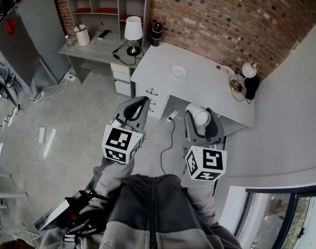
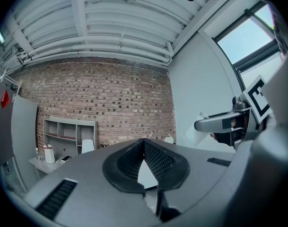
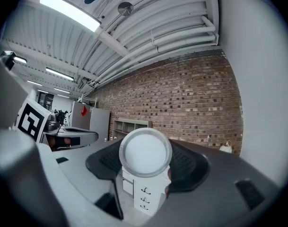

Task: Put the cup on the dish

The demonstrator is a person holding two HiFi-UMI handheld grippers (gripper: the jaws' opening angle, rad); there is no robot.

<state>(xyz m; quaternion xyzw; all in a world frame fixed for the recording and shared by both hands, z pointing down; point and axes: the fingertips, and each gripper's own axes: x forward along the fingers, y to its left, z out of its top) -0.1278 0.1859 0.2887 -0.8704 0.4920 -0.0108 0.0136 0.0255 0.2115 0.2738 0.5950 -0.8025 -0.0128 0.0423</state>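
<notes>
White round cup (image 3: 144, 151), rim toward the lens, pinched in right tongs (image 3: 146, 163), lower centre of head view. Left tongs (image 2: 144, 148) pressed together. Small white dish (image 1: 178, 72) on grey tabletop (image 1: 209, 90), upper centre, well apart. Globe lamp (image 1: 249, 77) at right edge.

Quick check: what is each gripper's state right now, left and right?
Left gripper: closed, jaw tips together, nothing between them.
Right gripper: closed on the white cup, which sits between its jaws.
</notes>
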